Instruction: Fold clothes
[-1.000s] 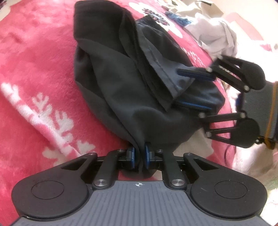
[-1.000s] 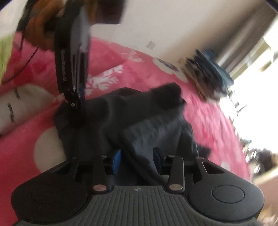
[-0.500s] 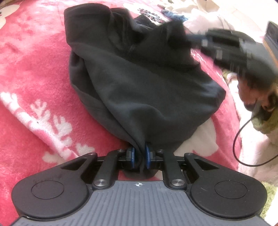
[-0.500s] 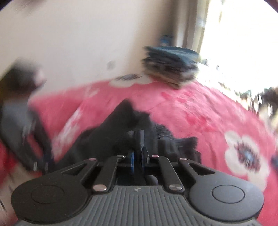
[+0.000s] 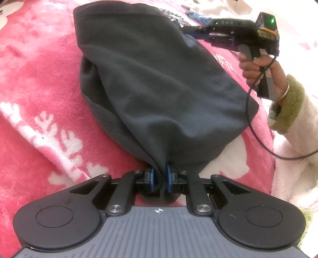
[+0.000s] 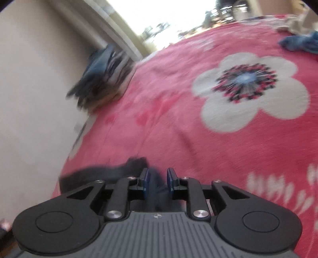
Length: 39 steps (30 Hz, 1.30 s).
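Observation:
A dark grey garment (image 5: 159,79) lies bunched and folded over on the pink flowered blanket (image 5: 39,79). My left gripper (image 5: 160,178) is shut on its near edge, with cloth pinched between the blue pads. My right gripper (image 5: 186,31) is at the garment's far right corner, held by a hand (image 5: 256,65). In the blurred right wrist view, the right gripper (image 6: 158,178) has its jaws opening. A strip of the dark garment (image 6: 111,172) still runs between its pads.
A stack of folded clothes (image 6: 103,75) stands by the wall at the blanket's far edge. A blue garment (image 6: 302,42) and pale clothes (image 5: 218,8) lie further off. A black cable (image 5: 252,119) hangs from the right gripper past a green-cuffed sleeve (image 5: 286,107).
The right gripper swept from the garment's near right side to its far corner, rolling over. It closed on the cloth, drew a layer across the top, then widened its jaws. The left gripper stayed put.

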{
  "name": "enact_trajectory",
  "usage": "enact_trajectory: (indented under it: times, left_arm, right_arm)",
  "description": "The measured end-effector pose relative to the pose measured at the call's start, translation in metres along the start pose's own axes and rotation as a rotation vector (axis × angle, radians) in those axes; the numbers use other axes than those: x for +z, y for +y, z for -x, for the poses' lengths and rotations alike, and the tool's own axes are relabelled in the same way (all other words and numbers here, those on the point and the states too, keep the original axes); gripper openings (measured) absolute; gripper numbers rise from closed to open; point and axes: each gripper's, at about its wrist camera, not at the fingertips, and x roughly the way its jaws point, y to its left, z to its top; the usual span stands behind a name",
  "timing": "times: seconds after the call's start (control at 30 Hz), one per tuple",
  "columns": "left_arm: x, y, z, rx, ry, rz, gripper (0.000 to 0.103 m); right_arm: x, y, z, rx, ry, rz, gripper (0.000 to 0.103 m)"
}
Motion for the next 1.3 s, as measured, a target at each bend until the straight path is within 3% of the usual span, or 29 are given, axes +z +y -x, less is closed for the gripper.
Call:
enact_trajectory:
  times: [0.1,0.17,0.23,0.33,0.43,0.6,0.67,0.73,0.87,0.97,1.17,1.3]
  left_arm:
    - [0.002,0.002,-0.003,-0.002,0.005,0.004,0.014]
    - [0.003,0.004,-0.003,-0.006,0.01,0.008,0.014]
    - [0.003,0.002,-0.004,-0.01,0.015,0.014,0.016]
    - [0.004,-0.002,-0.004,-0.013,0.017,0.021,0.021]
    - [0.001,-0.012,-0.003,0.008,0.006,-0.014,0.028]
    - [-0.006,-0.029,-0.003,0.072,-0.019,-0.108,0.031]
    - [-0.008,-0.032,-0.003,0.085,-0.024,-0.128,0.031]
    - [-0.009,-0.032,-0.003,0.088,-0.029,-0.138,0.031]
    - [-0.011,-0.028,-0.002,0.072,-0.037,-0.137,0.031]
    - [-0.014,-0.027,-0.001,0.068,-0.045,-0.139,0.031]
    - [-0.019,-0.032,-0.003,0.073,-0.059,-0.146,0.031]
    - [-0.019,-0.029,-0.002,0.059,-0.057,-0.142,0.031]
  right_arm:
    - [0.009,-0.009,0.016,0.002,-0.076,-0.042,0.022]
    - [0.012,0.001,0.029,0.051,-0.099,0.017,0.022]
    - [0.012,0.018,0.034,0.132,-0.057,0.126,0.022]
    - [0.0,0.05,0.024,0.243,0.09,0.346,0.022]
    - [-0.015,0.069,-0.001,0.23,0.18,0.488,0.022]
    - [-0.003,0.055,-0.045,0.084,0.143,0.403,0.018]
    - [0.005,0.058,-0.037,0.107,0.088,0.369,0.022]
    - [0.006,0.071,-0.023,0.183,0.062,0.409,0.022]
    - [-0.005,0.108,-0.027,0.372,0.206,0.535,0.022]
    - [-0.013,0.129,-0.061,0.36,0.269,0.6,0.023]
    - [0.026,0.086,-0.111,0.137,0.191,0.263,0.026]
    - [0.049,0.061,-0.048,0.146,0.084,0.222,0.026]
